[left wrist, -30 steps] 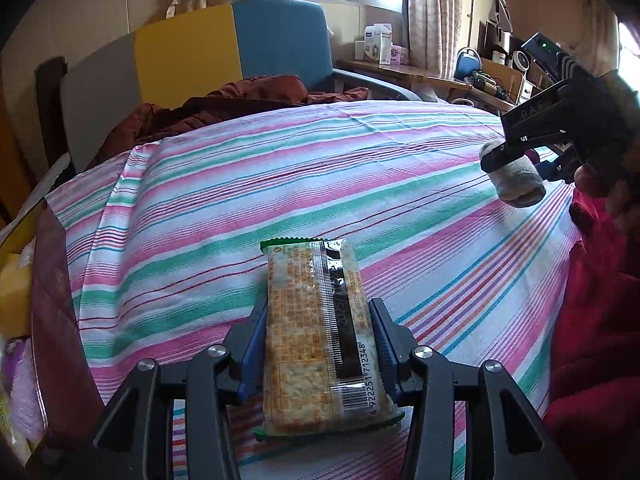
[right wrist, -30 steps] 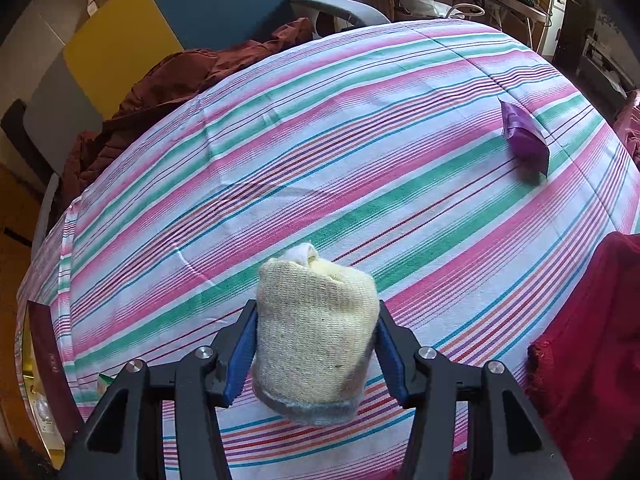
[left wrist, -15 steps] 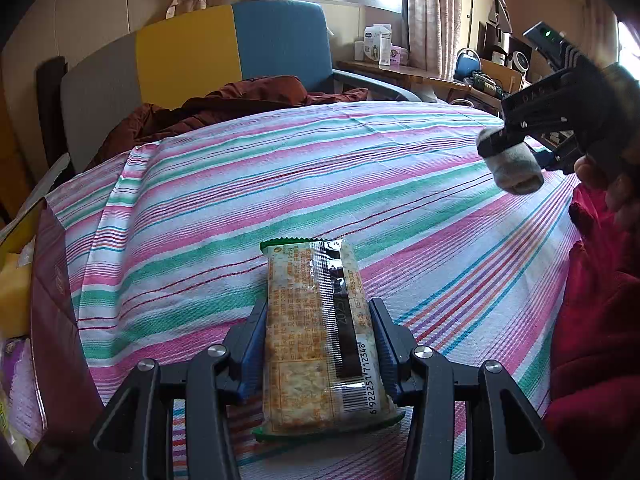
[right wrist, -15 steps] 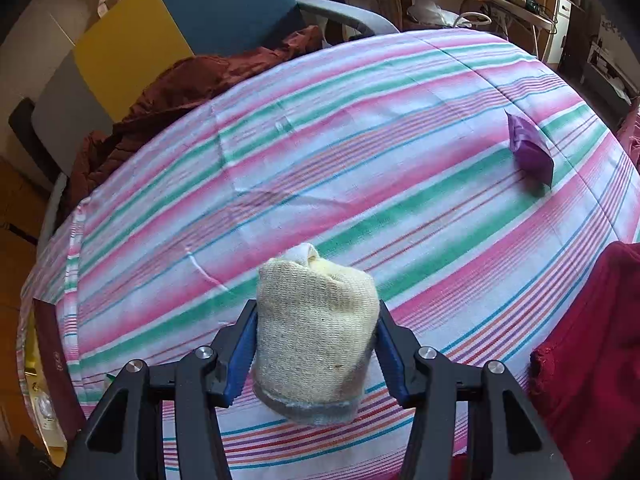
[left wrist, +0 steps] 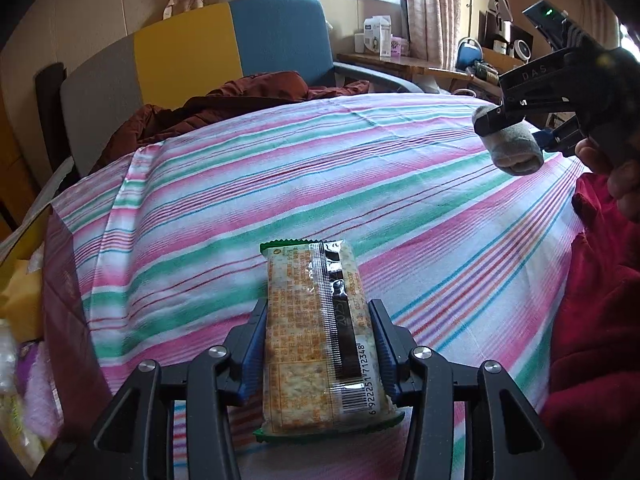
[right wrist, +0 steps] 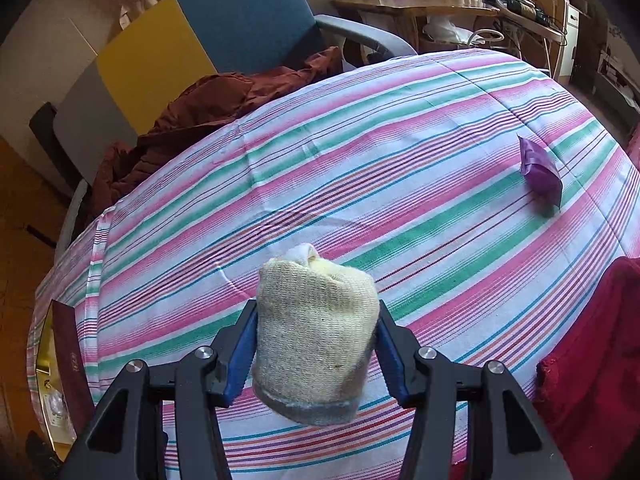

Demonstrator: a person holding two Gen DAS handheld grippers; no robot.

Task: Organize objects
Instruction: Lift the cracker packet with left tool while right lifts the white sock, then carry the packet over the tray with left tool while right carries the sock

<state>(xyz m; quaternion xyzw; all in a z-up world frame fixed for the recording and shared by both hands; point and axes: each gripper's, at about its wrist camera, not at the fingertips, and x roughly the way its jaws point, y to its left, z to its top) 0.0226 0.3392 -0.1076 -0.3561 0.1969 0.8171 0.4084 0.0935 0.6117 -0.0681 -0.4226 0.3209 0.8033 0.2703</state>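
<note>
Your left gripper (left wrist: 318, 344) is clamped on the cracker packet (left wrist: 320, 340), held over the striped tablecloth (left wrist: 280, 184). Your right gripper (right wrist: 314, 348) squeezes the rolled sock (right wrist: 316, 336); a purple packet (right wrist: 540, 172) lies on the cloth at two o'clock, well apart.

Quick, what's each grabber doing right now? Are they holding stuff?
Left gripper: closed on the cracker packet.
Right gripper: closed on the rolled-up sock.
</note>
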